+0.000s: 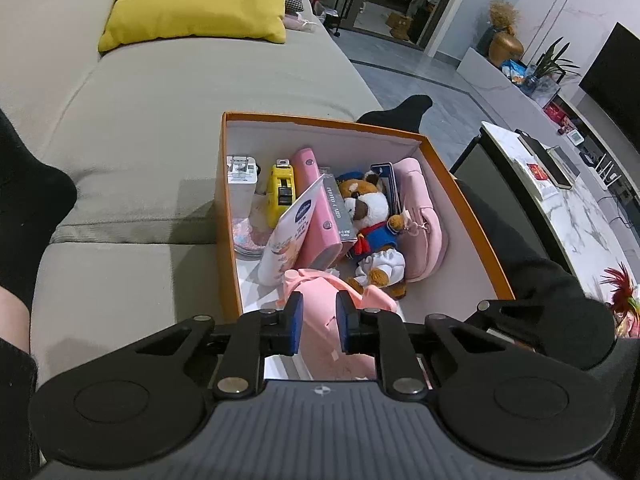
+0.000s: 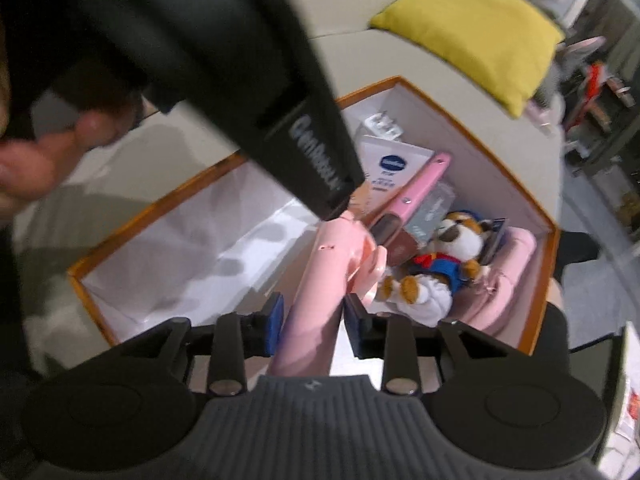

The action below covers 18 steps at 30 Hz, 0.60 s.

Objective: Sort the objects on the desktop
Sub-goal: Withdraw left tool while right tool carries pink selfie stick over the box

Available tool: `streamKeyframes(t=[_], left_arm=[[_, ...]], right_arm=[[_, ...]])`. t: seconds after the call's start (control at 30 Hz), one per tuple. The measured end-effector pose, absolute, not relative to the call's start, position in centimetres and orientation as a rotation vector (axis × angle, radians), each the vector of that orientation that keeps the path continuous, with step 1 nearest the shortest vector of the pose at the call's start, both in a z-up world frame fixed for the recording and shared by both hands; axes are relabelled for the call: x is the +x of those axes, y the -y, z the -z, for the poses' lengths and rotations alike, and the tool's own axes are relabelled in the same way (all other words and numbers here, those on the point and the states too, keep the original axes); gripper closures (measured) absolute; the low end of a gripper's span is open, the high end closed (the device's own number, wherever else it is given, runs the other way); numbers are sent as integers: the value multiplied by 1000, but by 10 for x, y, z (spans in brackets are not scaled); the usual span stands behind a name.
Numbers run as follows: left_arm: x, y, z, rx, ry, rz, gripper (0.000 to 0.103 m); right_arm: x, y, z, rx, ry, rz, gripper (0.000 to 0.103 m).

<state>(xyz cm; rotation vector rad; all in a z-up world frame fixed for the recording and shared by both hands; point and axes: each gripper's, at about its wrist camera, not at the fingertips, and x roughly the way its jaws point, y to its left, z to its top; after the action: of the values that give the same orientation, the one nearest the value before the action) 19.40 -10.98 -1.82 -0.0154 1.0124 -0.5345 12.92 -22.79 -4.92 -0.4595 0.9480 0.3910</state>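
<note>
Left wrist view: living room, beige sofa [image 1: 160,128] with a yellow cushion [image 1: 196,0]; an orange box [image 1: 460,204] sits on the seat. Toward the far end of the box: plush toy [image 1: 372,220], pink binder [image 1: 316,204], yellow tape dispenser [image 1: 282,188], pink pouch [image 1: 420,220]. The left hand-held gripper [image 1: 318,320] is clamped on a pink object [image 1: 320,312], pads pressed on both of its sides, over the near end of the box. The object's long axis runs straight ahead along the fingers, toward the plush toy. What the object is, I can't tell.

Right wrist view: blurred, same sofa and orange box [image 2: 548,276] seen from the other side. The right hand-held gripper [image 2: 314,320] straddles the pink object [image 2: 320,272] lower down its length; right pad looks in contact, left pad shows a sliver of gap, so grip state can't be confirmed. Long axis again runs forward and up from the fingers, ending at the body of the left hand-held gripper [image 2: 332,200] above.

Judgement: both grippers sit on one long item. It hangs over the white lining [image 2: 192,248] of the bare half of the box, so the drop is straight down.
</note>
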Motion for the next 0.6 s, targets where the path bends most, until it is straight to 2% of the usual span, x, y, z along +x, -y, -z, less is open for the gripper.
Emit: streamKeyframes(t=[0.13,0.27,0.6], left_arm=[[195,111,22,-3,-1018,540,84],[196,109,25,-6,-1028,543,83],[195,100,22,-34,-1006,554,83]], right_arm=[[140,238,47,-396,-1049,-500,62],[152,250,59,-278,-1181,-567,62],[168,292,68,-18,-1281,-574,61]])
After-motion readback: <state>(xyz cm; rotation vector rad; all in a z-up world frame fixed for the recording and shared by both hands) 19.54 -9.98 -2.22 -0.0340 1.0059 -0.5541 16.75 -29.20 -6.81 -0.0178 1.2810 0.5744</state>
